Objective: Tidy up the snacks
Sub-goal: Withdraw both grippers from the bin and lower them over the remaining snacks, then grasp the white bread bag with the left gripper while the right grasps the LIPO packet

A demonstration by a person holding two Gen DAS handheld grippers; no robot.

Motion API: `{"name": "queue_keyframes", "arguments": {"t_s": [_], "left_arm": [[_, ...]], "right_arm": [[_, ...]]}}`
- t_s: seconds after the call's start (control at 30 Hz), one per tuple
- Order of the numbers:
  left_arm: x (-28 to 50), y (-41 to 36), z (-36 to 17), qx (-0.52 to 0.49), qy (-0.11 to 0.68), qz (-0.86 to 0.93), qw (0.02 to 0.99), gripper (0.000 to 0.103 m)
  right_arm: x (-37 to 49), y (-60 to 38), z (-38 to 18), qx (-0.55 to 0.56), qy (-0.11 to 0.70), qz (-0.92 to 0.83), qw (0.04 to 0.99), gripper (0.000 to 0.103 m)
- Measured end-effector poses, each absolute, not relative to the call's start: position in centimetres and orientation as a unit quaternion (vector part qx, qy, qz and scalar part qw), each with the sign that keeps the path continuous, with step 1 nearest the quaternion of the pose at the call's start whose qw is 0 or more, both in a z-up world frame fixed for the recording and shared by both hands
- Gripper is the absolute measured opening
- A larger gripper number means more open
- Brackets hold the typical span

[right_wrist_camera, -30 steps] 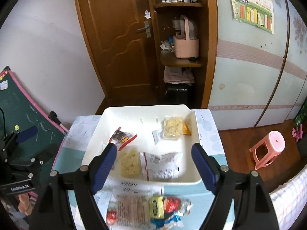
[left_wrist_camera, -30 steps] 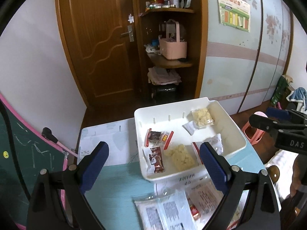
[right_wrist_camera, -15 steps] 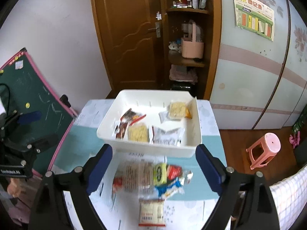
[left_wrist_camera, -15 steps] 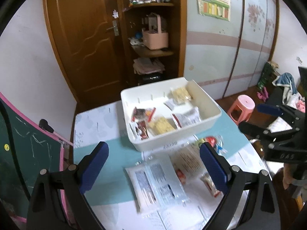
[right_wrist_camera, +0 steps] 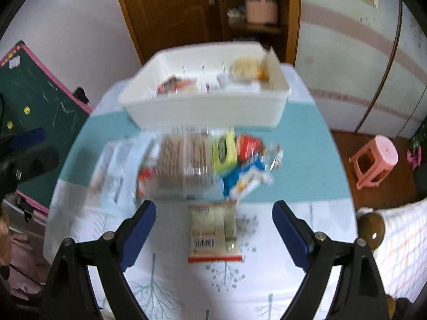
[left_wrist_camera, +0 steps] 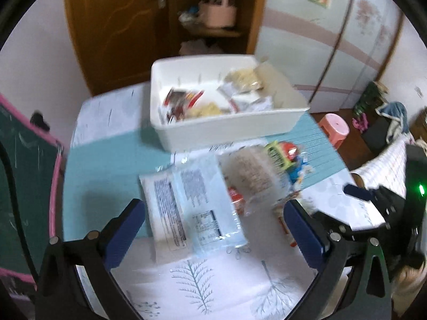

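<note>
Change: both views have pulled back from the white bin (left_wrist_camera: 226, 130) toward the loose packets on the near table.
Left gripper (left_wrist_camera: 213, 229): jaws just widened — spread, empty, over the clear printed packet (left_wrist_camera: 192, 208).
Right gripper (right_wrist_camera: 213, 229): spread, empty, straddling the small barcode packet (right_wrist_camera: 213, 232).
Meaning: 2 pickups look imminent — the bin already holds several snacks.

From my left gripper (left_wrist_camera: 213, 229) I look down on the table (left_wrist_camera: 106, 165). Its jaws have just been opening and stand wide, empty — a pale blue printed packet (left_wrist_camera: 192, 202) lies on the cloth between and ahead of the fingers, not touched. A clear wafer pack (left_wrist_camera: 256, 173) overlaps it. Beyond, the white bin (left_wrist_camera: 226, 128) holds several snacks. The right gripper (left_wrist_camera: 373, 200) shows at the right edge — blurred.
</note>
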State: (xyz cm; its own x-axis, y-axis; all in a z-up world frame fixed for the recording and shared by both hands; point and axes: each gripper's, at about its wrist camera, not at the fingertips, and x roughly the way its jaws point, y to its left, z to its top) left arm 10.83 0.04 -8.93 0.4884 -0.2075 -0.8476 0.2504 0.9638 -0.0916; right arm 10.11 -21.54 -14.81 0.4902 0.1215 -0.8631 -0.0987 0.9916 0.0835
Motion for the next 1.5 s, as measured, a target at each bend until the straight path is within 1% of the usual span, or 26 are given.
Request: {"name": "queue_keyframes", "arguments": {"t_s": [0.2,0.37,0.57,0.63,0.77,0.9,1.0,1.07,1.1,1.17,1.2,1.27,1.3,1.37,1.4,1.5], "left_arm": [[13.1,1.0,-14.8,-0.017,0.538,-0.093,0.838,0.103],[14.3,1.2,-18.1,-0.019,0.568,-0.069,0.820,0.103],[15.3,1.5,-20.1,-0.009,0.579,-0.054,0.813,0.103],[15.5,1.6,-20.6,-0.012,0.582,-0.054,0.811,0.103],[15.9,2.1,-21.3,-0.038,0.589,-0.062,0.805,0.103],[16.4,3.4,-22.3,-0.090,0.602,-0.076,0.790,0.103],[16.4,3.4,-22.4,-0.082,0.599,-0.078,0.793,0.103],[16.3,3.3,-22.3,-0.078,0.597,-0.080,0.795,0.100],[16.2,3.2,-22.1,-0.078,0.594,-0.082,0.797,0.095],[15.7,3.1,-21.7,-0.065,0.591,-0.076,0.800,0.088],[15.4,2.9,-21.4,-0.052,0.587,-0.069,0.805,0.083],[15.0,2.5,-20.9,-0.037,0.581,-0.061,0.811,0.078],[14.8,2.3,-20.6,-0.031,0.577,-0.057,0.814,0.076],[14.3,1.8,-20.1,-0.024,0.571,-0.051,0.819,0.072],[14.0,1.6,-19.8,-0.025,0.567,-0.050,0.822,0.069],[13.3,2.0,-19.1,-0.034,0.560,-0.052,0.826,0.063]], "right_arm": [[10.0,-20.9,-18.9,0.004,0.535,0.060,0.843,0.089],[10.3,-20.7,-20.8,0.007,0.549,0.058,0.834,0.089],[10.7,-20.3,-22.6,0.014,0.567,0.061,0.822,0.089],[10.6,-20.0,-22.7,0.004,0.561,0.061,0.826,0.091],[11.1,-19.1,-23.0,-0.021,0.557,0.056,0.828,0.091],[11.2,-18.2,-23.3,-0.046,0.552,0.046,0.831,0.091],[11.3,-18.1,-23.3,-0.041,0.549,0.042,0.834,0.091],[11.2,-18.6,-23.1,-0.039,0.548,0.036,0.835,0.089],[11.2,-18.7,-23.1,-0.037,0.547,0.034,0.836,0.087],[11.2,-18.9,-22.8,-0.034,0.545,0.028,0.837,0.084],[11.3,-18.9,-22.8,-0.033,0.544,0.026,0.838,0.081],[11.2,-19.1,-22.5,-0.033,0.534,0.029,0.844,0.068],[11.1,-19.2,-22.3,-0.033,0.532,0.029,0.846,0.057],[11.2,-19.4,-22.2,-0.025,0.532,0.035,0.846,0.051],[11.1,-19.5,-22.1,-0.021,0.531,0.039,0.846,0.047],[11.0,-19.5,-22.0,-0.018,0.530,0.043,0.846,0.046]]}}
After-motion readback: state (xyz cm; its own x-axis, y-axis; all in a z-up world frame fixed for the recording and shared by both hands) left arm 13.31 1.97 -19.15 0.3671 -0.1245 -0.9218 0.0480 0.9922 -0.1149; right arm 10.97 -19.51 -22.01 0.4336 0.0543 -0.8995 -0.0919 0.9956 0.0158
